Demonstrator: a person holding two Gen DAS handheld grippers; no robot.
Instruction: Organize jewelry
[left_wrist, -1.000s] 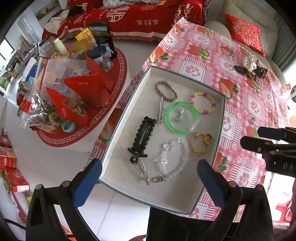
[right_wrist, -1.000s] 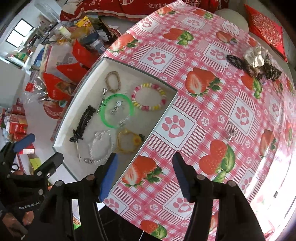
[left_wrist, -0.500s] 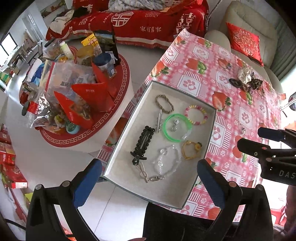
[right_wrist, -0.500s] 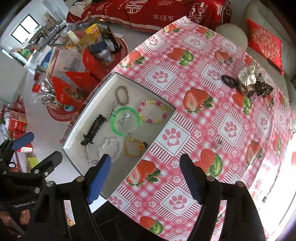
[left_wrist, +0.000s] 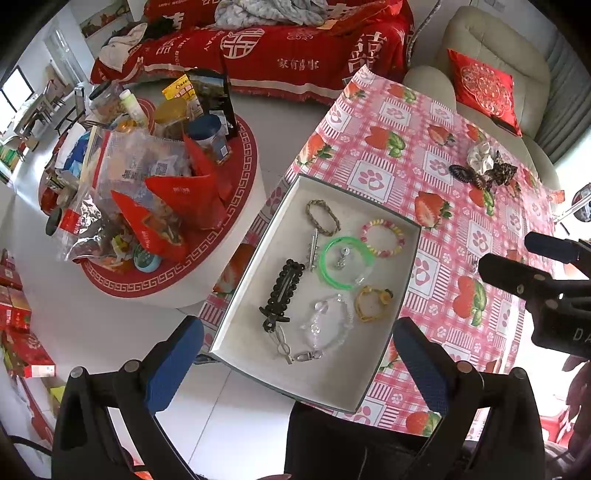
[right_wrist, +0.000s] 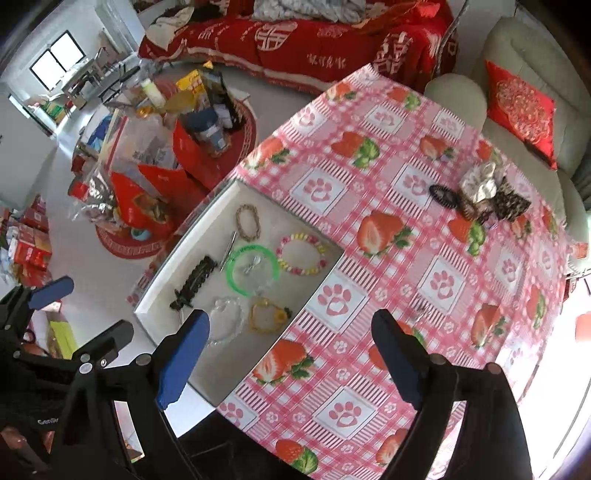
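On the strawberry tablecloth we are hovering with left gripper and right gripper both spread wide and carrying nothing, most jewelry lying in the tray while the hair ties and a small silver piece are waiting outside.

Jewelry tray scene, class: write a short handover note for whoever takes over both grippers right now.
Left gripper: open, holding nothing, high over the near end of the tray.
Right gripper: open, holding nothing, above the tablecloth beside the tray.
In the tray: braided bracelet, pastel bead bracelet, green bangle, black hair clip, clear bead bracelet, yellow bracelet, small metal pieces.
Left outside: scrunchies and hair ties at the far side of the table, and a small metal item on the cloth near the right gripper's fingers. I would take that one next.
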